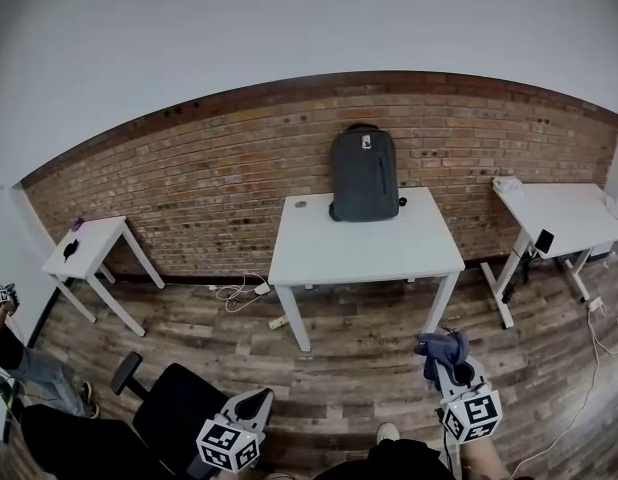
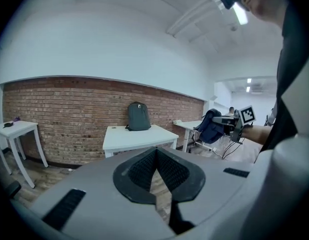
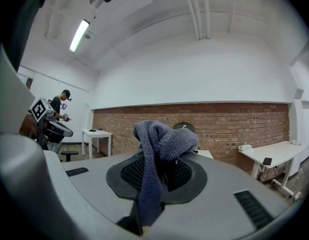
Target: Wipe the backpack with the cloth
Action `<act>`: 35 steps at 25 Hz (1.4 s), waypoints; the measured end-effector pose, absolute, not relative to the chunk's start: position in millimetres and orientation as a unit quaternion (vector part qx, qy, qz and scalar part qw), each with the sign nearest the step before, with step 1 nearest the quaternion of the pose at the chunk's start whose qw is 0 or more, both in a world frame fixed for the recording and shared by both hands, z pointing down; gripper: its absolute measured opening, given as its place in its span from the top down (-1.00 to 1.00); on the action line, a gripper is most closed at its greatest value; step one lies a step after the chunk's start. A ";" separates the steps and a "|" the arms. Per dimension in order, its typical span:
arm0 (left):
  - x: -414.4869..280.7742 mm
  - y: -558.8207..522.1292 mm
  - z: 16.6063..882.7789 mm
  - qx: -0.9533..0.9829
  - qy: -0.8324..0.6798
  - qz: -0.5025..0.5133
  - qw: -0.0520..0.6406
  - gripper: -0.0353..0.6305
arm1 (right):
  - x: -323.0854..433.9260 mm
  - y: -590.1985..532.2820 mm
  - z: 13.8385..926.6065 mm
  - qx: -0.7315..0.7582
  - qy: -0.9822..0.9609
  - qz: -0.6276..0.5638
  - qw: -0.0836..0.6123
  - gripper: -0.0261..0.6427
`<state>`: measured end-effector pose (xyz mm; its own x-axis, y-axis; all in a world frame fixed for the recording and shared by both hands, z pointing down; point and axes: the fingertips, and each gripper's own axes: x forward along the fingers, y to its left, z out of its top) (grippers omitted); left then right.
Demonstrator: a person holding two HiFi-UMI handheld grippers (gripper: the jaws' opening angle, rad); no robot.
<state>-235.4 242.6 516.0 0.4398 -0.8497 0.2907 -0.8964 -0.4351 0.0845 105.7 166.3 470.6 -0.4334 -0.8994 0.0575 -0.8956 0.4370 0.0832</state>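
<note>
Looked like a pared-back office or studio workroom to me — one long brick wall (image 1: 219, 178) with white wall above it, a wood-plank floor (image 1: 359, 368), and three white desks lined up along the bricks: a small one (image 1: 89, 246) towards the left end, a bigger one (image 1: 364, 248) in the middle, another (image 1: 564, 208) on the right. A black swivel chair (image 1: 174, 408) sat out on the floor, and cables (image 1: 239, 290) trailed on the planks by the middle desk's left legs. Overhead were a tube light (image 3: 78, 35) and exposed pipes (image 3: 199, 14) — and another person (image 1: 14, 353) was busy off at the left side.
</note>
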 end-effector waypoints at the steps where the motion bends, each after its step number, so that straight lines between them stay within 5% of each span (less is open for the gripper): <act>1: -228.6 226.3 514.0 0.842 -0.517 0.103 0.113 0.95 | 109.3 150.8 468.6 0.529 -0.847 -0.021 0.045 0.73; 16: -148.7 73.5 500.1 0.842 -0.512 0.124 0.112 0.95 | 164.6 7.5 464.2 0.498 -0.865 -0.020 0.055 0.73; 35: -136.5 -11.8 504.2 0.835 -0.525 0.119 0.114 0.95 | 187.0 -74.9 481.5 0.496 -0.866 -0.009 0.064 0.73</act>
<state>-136.5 -11.8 504.2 0.4210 -0.8494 0.3182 -0.9036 -0.4233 0.0655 187.0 -74.9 481.5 -0.4993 -0.8603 0.1028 -0.8580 0.5074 0.0795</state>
